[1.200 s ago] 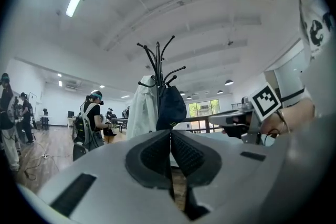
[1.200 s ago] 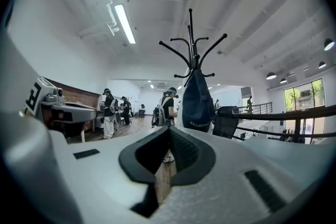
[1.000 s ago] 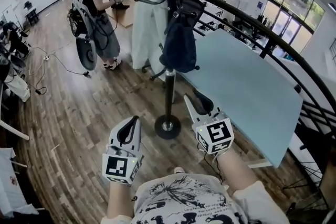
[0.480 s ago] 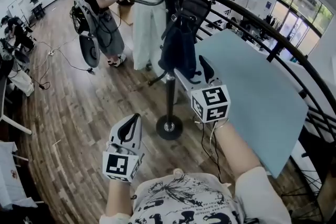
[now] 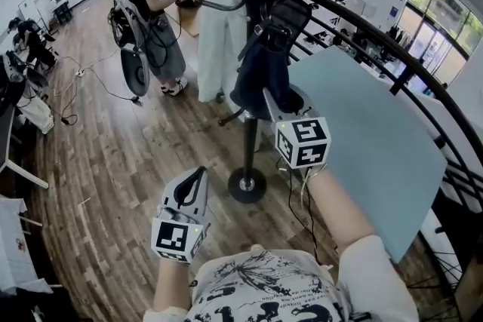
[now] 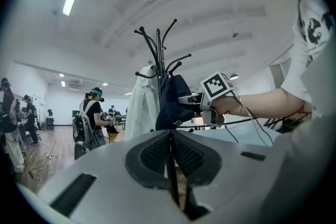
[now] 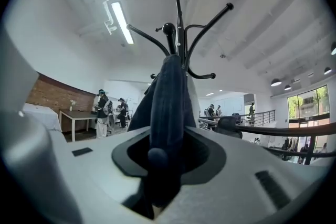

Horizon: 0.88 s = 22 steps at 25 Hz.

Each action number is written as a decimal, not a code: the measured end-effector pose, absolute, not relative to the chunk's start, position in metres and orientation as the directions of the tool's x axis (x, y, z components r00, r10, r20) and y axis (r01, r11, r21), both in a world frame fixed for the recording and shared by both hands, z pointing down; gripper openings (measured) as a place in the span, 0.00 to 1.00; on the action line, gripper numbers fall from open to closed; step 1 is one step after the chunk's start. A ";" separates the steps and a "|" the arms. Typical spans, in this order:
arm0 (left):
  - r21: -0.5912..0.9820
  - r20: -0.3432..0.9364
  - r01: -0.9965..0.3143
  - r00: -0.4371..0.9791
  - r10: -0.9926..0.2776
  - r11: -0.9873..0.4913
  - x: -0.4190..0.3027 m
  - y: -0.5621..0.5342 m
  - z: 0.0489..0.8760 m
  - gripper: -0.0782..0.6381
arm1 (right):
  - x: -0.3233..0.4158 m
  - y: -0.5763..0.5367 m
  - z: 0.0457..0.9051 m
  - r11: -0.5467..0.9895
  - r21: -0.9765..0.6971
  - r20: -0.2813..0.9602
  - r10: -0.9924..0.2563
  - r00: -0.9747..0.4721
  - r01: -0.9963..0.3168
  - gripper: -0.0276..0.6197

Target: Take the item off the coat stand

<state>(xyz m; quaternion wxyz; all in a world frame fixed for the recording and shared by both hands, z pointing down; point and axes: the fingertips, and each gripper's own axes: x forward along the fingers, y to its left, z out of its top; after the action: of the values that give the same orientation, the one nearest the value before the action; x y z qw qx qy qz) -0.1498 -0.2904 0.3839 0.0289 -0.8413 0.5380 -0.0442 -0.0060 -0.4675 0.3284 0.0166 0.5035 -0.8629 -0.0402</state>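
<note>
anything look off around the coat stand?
Nothing stands out. The coat stand is upright, with the white coat and the dark bag hanging from its hooks. The right gripper has its jaws closing on the bag's fabric; the left gripper is shut, empty and held low.

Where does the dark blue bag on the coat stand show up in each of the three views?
Head view: dark blue bag upper centre, hanging just ahead of the right gripper.
Left gripper view: centre, just left of the right gripper.
Right gripper view: dead centre, between that gripper's closing jaws.
Shared landmark: the coat stand, its hooks above the bag.
</note>
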 end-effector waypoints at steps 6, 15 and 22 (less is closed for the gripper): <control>-0.089 0.036 -0.908 0.407 -0.913 -0.408 -0.158 -0.295 0.384 0.12 | 0.007 -0.471 0.324 0.448 0.080 -0.028 -0.892 -0.452 -0.890 0.09; -0.097 0.053 -0.889 0.445 -0.894 -0.448 -0.150 -0.289 0.390 0.12 | 0.021 -0.452 0.282 0.386 0.133 -0.122 -0.908 -0.401 -0.913 0.07; -0.099 0.072 -0.871 0.476 -0.877 -0.481 -0.146 -0.286 0.399 0.12 | 0.038 -0.411 0.256 0.350 0.107 -0.206 -0.908 -0.365 -0.931 0.07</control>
<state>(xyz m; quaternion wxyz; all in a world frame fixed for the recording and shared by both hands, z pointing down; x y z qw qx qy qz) -0.1464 -0.2856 0.3993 0.0241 -0.8587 0.5088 -0.0562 0.0383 -0.4114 0.2565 -0.0554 0.5609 -0.8196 -0.1031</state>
